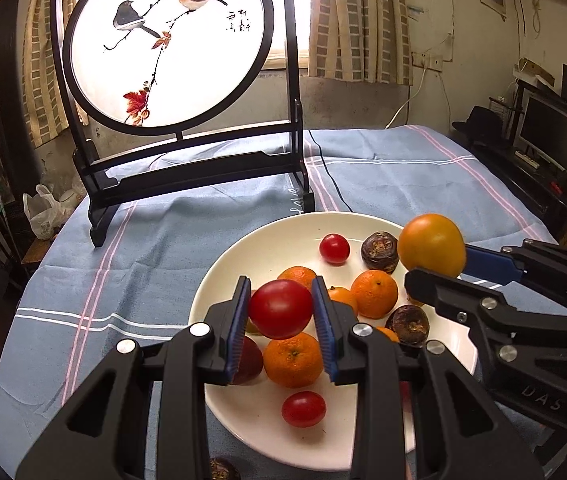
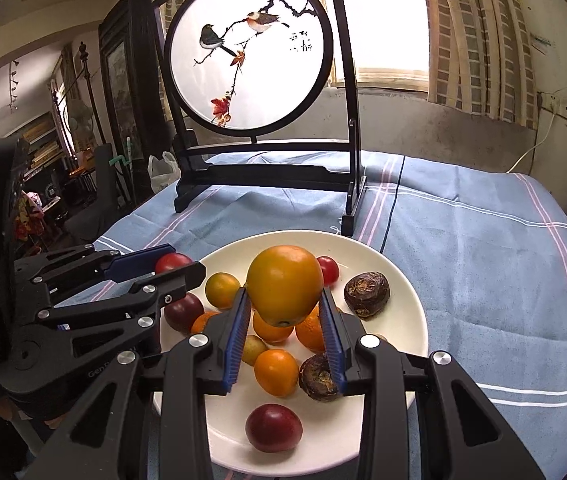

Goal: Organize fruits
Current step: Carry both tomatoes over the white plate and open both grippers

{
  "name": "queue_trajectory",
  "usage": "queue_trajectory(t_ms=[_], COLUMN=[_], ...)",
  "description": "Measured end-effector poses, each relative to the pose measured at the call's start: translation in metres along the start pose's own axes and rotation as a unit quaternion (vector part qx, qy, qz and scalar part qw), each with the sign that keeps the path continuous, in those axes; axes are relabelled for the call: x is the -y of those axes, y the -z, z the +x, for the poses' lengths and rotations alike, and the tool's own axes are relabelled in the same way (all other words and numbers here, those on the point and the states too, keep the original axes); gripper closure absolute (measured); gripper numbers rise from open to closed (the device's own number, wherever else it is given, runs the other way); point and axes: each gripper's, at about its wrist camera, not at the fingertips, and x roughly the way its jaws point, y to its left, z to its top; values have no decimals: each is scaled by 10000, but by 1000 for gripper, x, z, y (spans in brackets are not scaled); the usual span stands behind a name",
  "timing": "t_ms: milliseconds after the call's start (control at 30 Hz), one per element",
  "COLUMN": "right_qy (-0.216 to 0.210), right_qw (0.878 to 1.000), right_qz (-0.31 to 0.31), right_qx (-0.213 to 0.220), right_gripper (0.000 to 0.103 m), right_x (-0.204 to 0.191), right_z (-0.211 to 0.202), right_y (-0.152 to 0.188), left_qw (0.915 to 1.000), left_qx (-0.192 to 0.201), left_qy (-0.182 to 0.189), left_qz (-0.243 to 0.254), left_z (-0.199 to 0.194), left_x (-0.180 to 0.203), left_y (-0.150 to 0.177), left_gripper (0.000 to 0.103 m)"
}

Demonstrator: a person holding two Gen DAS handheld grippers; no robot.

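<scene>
I see the round red tomato [image 1: 280, 309] between the blue pads of my left tongs [image 1: 281, 322], which are closed on it from both sides. It is almost a ball, so I cannot tell a long axis. My right tongs [image 2: 285, 322] are closed on the big yellow-orange tomato [image 2: 284, 285]; its long axis stands nearly upright, and the small dark mark at its bottom points down to the plate.

Both fruits are above the wide white ceramic plate [image 2: 397, 276], which stands on the desk covered with a blue striped cloth [image 2: 483, 264]. In the plate lie small orange mandarins [image 1: 374, 293], brown wrinkled passion fruits [image 1: 380, 251], two little red cherry tomatoes [image 1: 334, 249] and a dark red plum-like fruit [image 2: 274, 427]. In the left view the right tongs stand at 3 o'clock of the plate. The black wooden stand with a round painted bird screen [image 1: 167, 44] is at 11 o'clock, well apart.
</scene>
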Motion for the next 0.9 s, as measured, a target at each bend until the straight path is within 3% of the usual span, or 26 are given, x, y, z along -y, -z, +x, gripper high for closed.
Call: queue_trajectory(t_ms=[633, 700, 867, 900], right_qy=[137, 161, 173, 162], right_qw=[9998, 9998, 9994, 9994], right_qz=[124, 101, 216, 220], right_qx=[-52, -45, 200, 221], right_gripper=[66, 61, 56, 56], right_x=[7, 7, 14, 14], right_z=[17, 18, 5, 3], right_y=[3, 4, 0, -1], left_qw=[9998, 9998, 9999, 9999], left_qx=[-155, -195, -113, -90], left_qy=[-17, -66, -112, -102], left_qz=[98, 82, -57, -69], left_z=[13, 15, 12, 10], left_x=[6, 6, 0, -1], left_y=[5, 5, 4, 4], left_gripper=[72, 68, 40, 39])
